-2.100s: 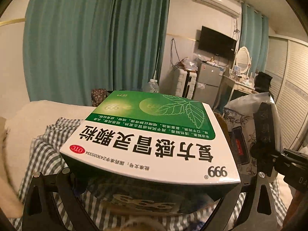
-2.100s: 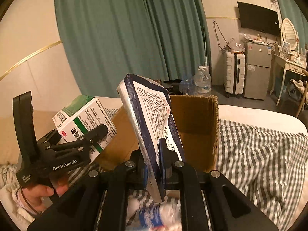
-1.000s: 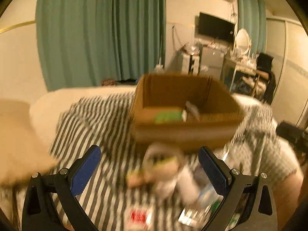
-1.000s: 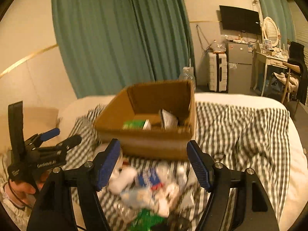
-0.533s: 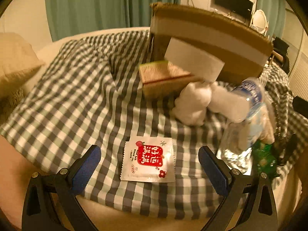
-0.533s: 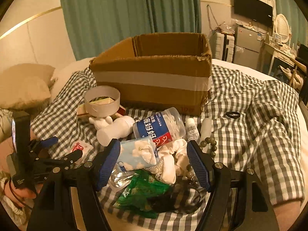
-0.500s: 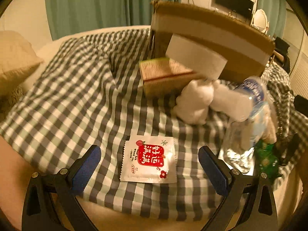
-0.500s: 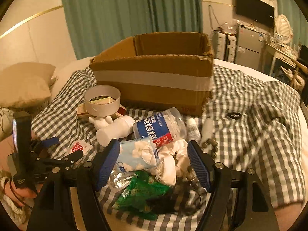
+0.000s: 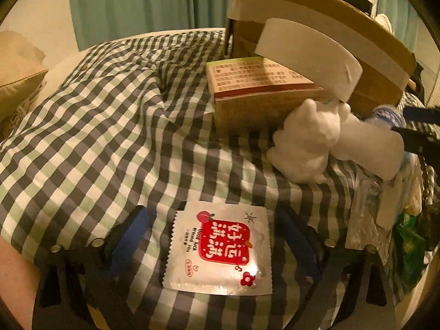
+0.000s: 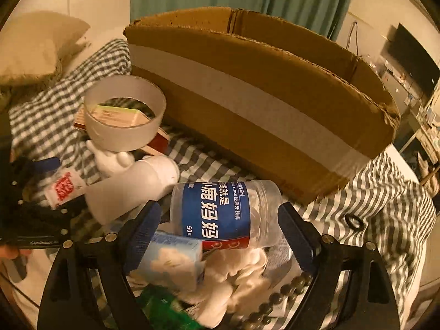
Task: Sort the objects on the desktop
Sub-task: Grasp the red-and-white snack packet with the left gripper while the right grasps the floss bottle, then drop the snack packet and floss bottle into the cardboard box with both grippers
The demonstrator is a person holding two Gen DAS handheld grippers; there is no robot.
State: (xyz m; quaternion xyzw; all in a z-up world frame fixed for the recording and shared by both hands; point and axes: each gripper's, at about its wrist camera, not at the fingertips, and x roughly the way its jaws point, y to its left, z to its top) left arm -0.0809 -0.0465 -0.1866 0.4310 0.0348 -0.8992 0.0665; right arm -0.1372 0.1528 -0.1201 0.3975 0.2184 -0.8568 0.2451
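L gripper [image 9: 217, 244] spread wide either side of the flat foil sachet [image 9: 220, 250] on the checked cloth: light, slick, floppy, so pinch an edge. R gripper [image 10: 217, 228] spread round the floss jar [image 10: 224, 214]: rigid, smooth, grip mid-body.

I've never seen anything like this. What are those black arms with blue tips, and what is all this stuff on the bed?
No robot here: a person holds a two-finger claw in each hand, each with a wide-angle camera looking along its fingers. One picture is from the left claw, open around a flat white sachet with a red label. The other is from the right claw, open around a clear jar with a blue label. Neither grips anything yet. On the checked blanket lie a tape roll, a white bottle and a cardboard box, where sorted things apparently go.
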